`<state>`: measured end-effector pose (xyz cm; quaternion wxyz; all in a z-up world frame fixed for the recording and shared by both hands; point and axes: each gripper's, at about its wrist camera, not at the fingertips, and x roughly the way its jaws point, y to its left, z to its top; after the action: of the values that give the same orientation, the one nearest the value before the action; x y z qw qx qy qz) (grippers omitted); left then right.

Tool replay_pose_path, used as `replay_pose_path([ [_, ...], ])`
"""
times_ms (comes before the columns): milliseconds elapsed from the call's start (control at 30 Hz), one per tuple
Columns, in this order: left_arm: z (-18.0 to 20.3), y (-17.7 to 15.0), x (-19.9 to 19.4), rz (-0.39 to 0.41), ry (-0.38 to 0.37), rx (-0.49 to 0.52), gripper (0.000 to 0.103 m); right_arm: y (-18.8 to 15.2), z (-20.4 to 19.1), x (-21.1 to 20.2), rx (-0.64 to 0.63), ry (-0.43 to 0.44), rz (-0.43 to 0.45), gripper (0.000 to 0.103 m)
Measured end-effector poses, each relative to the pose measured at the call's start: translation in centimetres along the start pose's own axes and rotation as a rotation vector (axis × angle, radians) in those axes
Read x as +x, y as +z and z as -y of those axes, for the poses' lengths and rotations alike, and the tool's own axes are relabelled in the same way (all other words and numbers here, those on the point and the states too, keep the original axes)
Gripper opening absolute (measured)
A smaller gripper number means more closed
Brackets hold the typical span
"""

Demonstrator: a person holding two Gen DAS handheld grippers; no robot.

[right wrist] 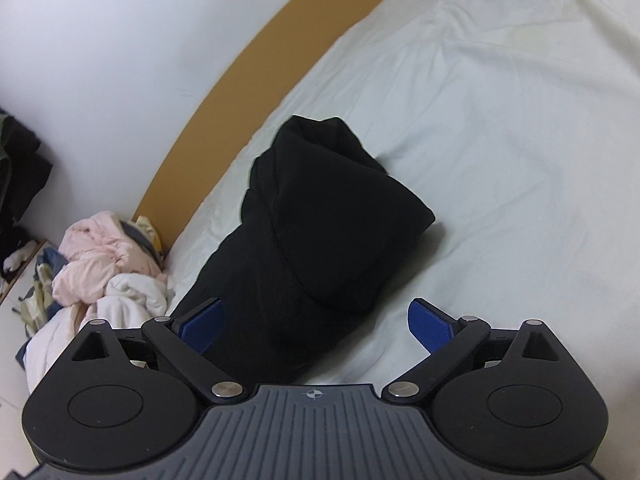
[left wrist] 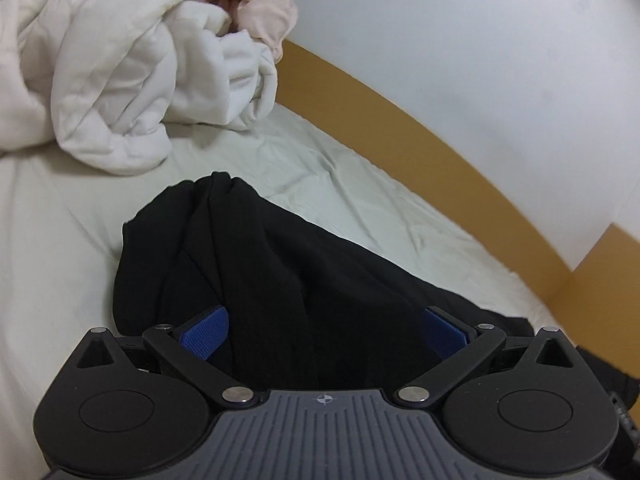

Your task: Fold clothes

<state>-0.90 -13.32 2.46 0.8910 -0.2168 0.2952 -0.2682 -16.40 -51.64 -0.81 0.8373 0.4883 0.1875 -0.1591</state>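
Two gaping grippers (left wrist: 325, 330) (right wrist: 316, 326), one black garment (right wrist: 312, 240)

I see a bed with a pale sheet (right wrist: 500, 128) that has soft wrinkles in it. A brown wooden bed frame (left wrist: 400, 108) runs along the far edge of the bed, right against a plain white wall (left wrist: 460, 20). At one end of the bed, a white blanket (left wrist: 120, 80) lies in a heap with a pink blanket (left wrist: 264, 4) bunched up beside it. The light is soft and even, with no strong shadows.
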Motion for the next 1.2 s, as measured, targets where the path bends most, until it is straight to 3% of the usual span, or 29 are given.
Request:
replay_pose_path([
  [133,-0.3,-0.5,0.6,0.010,0.008,0.092,0.102,0.4,1.0,1.6,0.078,0.033,-0.008,0.100],
  [267,0.6,-0.6,0.0,0.049,0.084,0.343,0.102,1.4,-0.4,3.6,-0.005,0.082,-0.061,0.103],
  [333,0.1,-0.2,-0.8,0.089,0.090,0.404,0.102,2.0,-1.0,4.6,-0.046,0.089,-0.085,0.103],
  [467,-2.5,1.6,-1.2,0.156,0.178,0.330,0.102,2.0,-1.5,5.4,0.017,0.049,0.007,0.103],
  [533,-3.9,2.5,-0.9,0.163,0.230,0.259,0.102,1.7,-3.1,6.4,-0.057,-0.025,-0.008,0.103],
  [600,-5.0,3.2,0.0,0.102,0.245,0.219,0.102,1.7,-5.2,7.5,-0.177,-0.114,-0.039,0.103],
  [733,-5.8,2.9,0.5,0.102,0.248,0.238,0.102,3.3,-5.7,8.6,-0.116,-0.128,-0.051,0.103],
  [867,-6.5,2.4,0.7,0.087,0.206,0.229,0.102,3.2,-4.7,8.6,-0.051,-0.068,-0.025,0.079],
  [933,-7.0,2.5,0.7,0.084,0.183,0.206,0.102,3.1,-3.5,8.4,0.034,-0.012,-0.020,0.073],
  [1067,-7.3,2.9,1.2,0.089,0.179,0.180,0.102,2.7,-1.9,8.5,0.126,0.075,-0.027,0.052],
  [1200,-7.4,2.9,1.8,0.091,0.169,0.174,0.102,2.3,-0.8,9.0,0.240,0.134,-0.017,0.043],
])
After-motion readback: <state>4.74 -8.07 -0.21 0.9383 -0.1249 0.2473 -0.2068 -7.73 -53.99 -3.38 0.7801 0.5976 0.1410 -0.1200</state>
